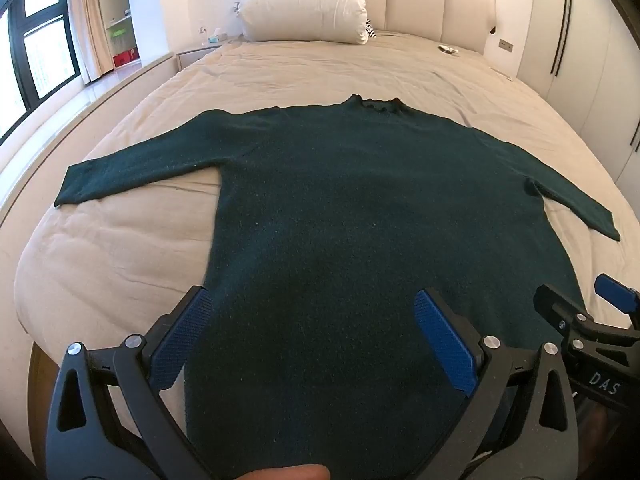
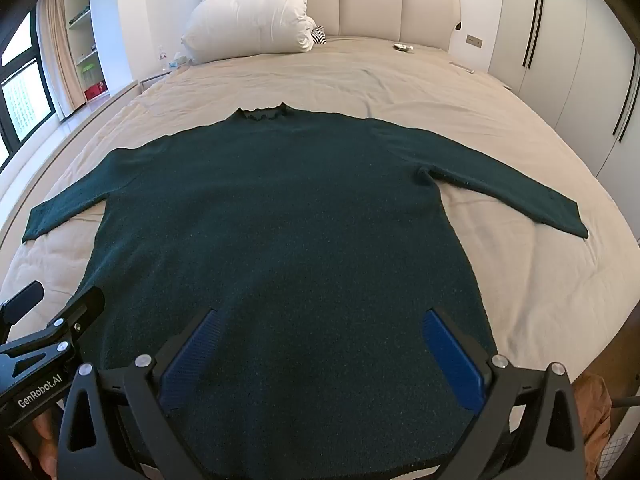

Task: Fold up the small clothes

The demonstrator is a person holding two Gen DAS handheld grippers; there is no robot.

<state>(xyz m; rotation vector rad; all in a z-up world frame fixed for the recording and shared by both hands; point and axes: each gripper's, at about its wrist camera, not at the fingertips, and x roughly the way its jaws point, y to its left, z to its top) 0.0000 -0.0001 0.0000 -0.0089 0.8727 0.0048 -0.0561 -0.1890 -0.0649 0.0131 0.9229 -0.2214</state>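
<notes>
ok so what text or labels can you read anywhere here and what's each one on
"DAS": white letters on the black body of the right gripper, cut off at the frame edge.
"GenRobot.AI": white letters on the black body of the left gripper.
Dark green knit sweater: no readable text.
Items on the far shelves: too small to read.

Bedroom surroundings

A white pillow (image 1: 304,2) is propped against the padded headboard (image 1: 440,4) at the bed's (image 1: 120,240) far edge; a small white object (image 1: 447,49) is seen near its far right corner, wardrobe doors (image 2: 560,40) beyond.
</notes>
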